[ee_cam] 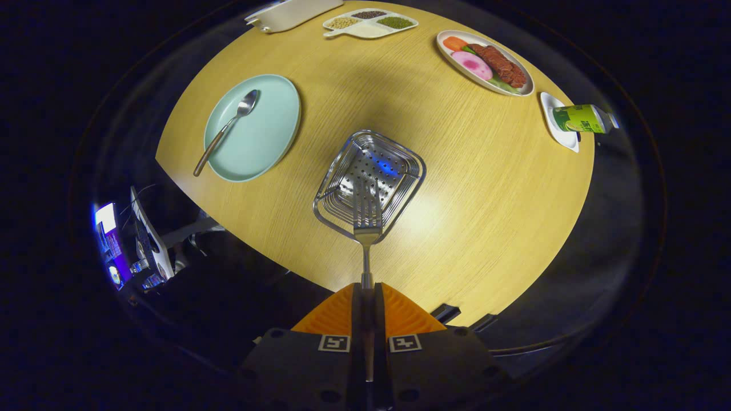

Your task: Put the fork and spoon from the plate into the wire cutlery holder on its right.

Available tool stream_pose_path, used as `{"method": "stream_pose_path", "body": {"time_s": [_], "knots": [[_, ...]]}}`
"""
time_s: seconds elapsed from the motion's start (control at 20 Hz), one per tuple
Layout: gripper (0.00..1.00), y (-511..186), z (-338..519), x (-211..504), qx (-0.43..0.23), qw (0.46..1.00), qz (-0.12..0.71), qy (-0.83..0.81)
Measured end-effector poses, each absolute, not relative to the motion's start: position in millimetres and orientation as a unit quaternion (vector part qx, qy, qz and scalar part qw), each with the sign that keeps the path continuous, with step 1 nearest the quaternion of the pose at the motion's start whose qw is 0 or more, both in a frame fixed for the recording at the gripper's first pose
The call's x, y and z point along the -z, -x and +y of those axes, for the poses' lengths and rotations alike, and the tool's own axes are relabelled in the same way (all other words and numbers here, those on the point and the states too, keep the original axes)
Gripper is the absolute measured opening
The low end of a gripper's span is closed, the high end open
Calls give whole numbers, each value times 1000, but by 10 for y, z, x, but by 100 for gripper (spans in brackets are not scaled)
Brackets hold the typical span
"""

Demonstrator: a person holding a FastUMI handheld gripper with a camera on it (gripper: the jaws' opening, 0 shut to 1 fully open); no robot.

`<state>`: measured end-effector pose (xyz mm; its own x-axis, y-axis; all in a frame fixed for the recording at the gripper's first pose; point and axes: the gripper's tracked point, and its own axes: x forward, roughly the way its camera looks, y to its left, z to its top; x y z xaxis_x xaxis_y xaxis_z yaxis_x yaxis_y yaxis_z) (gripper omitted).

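The round wooden table (pixel 457 188) carries everything. Toward its left edge sits the plate (pixel 268 137), with 1 spoon (pixel 225 130) lying across it, bowl toward the far side, handle running back over the plate's near-left rim. Right of the plate, near the table's middle, stands the wire cutlery holder (pixel 394 153), its mouth facing up at you. Your gripper (pixel 368 297) is closed tight on the fork (pixel 366 220), both fingers pinching the handle. The fork's long axis runs straight ahead of the fingers, tines leading, tips over the holder's opening. Judging from this, lower it along that axis.
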<state>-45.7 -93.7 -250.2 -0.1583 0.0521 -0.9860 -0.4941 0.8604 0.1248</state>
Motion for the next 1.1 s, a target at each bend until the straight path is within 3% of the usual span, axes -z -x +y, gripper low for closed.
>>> {"method": "stream_pose_path", "body": {"time_s": [0.25, 0.55, 0.65, 0.7, 0.75, 0.85, 0.9, 1.1], "knots": [[10, 341, -990, 2637, -195, 581, 766, 191], [14, 260, -911, 2706, -188, 567, 778, 194], [21, 260, -922, 2706, -188, 573, 774, 192], [33, 254, -921, 2689, -188, 581, 769, 189], [36, 241, -918, 2684, -189, 594, 760, 183], [41, 182, -876, 2615, -192, 631, 734, 164], [50, 169, -854, 2581, -193, 651, 718, 152], [65, 98, -724, 2339, -193, 743, 633, 100]]}}
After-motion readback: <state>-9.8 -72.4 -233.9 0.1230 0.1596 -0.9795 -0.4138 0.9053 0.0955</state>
